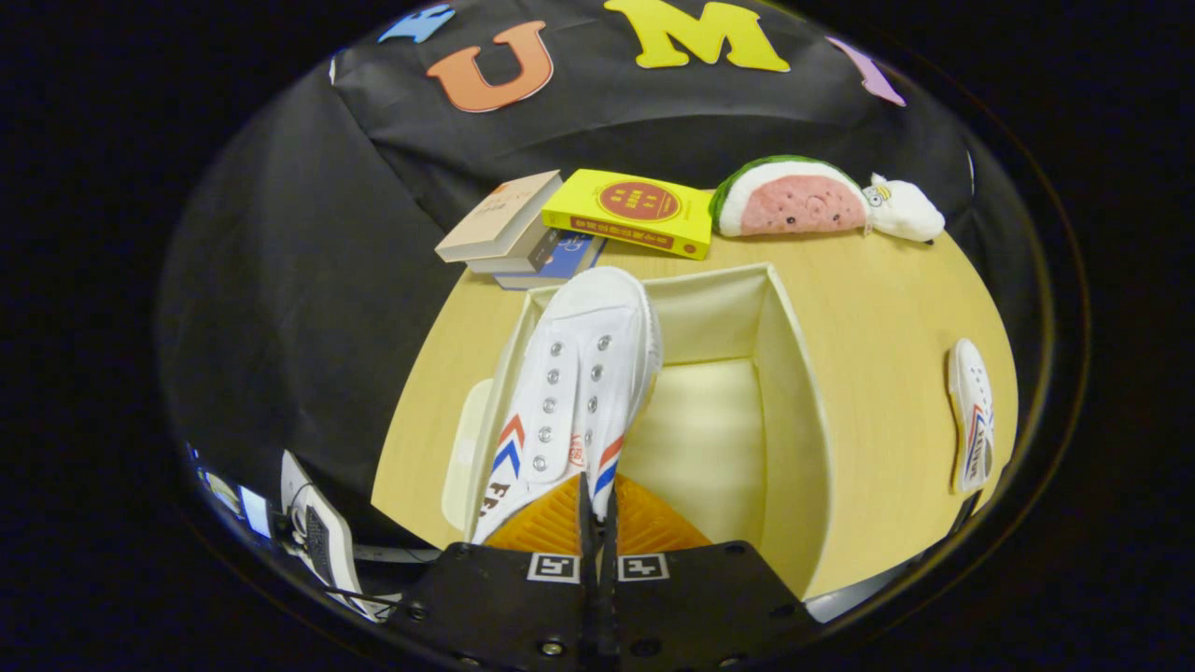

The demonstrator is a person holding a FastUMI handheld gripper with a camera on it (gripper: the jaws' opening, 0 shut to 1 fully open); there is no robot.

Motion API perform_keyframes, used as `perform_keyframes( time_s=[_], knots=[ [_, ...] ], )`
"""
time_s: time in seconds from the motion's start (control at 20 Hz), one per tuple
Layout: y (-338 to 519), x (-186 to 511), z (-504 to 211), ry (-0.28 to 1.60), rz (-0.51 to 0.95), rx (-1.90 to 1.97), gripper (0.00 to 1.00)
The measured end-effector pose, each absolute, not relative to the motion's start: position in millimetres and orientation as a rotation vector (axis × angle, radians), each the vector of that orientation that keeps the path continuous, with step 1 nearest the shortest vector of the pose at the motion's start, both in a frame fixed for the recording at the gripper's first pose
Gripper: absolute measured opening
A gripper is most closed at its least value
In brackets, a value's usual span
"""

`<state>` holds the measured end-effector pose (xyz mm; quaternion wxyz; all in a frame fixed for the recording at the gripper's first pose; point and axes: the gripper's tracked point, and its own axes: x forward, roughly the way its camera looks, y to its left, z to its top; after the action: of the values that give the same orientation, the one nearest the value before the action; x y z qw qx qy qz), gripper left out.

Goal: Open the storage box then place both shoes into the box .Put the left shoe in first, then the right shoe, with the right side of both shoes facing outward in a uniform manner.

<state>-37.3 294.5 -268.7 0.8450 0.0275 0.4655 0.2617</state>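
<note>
A white shoe [574, 383] is pinched at centre frame by the gripper [597, 509] over the open storage box [794, 411], a second shoe [971, 415] lying at right.

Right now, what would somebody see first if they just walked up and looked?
First, the white shoe held by the hand-held gripper, its fingers closed on the shoe's heel end, over the left side of the open storage box. Next, the second white shoe lying on the table to the right of the box. Beyond the box sit a watermelon plush and a yellow book.
</note>
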Motion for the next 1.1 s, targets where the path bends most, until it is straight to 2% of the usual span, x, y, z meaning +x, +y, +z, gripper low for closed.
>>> perform_keyframes(
  time_s=[0.35,0.4,0.45,0.7,0.85,1.1],
  knots=[
    [305,-46,-278,1.001,0.549,0.054,0.01],
    [307,-43,-277,0.991,0.549,0.057,0.06],
    [305,-42,-279,0.988,0.539,0.056,0.18],
    [299,-39,-262,0.939,0.548,0.098,0.86],
    [283,-38,-243,0.881,0.537,0.096,0.92],
    [229,-30,-194,0.684,0.489,0.028,0.96]
  ],
)
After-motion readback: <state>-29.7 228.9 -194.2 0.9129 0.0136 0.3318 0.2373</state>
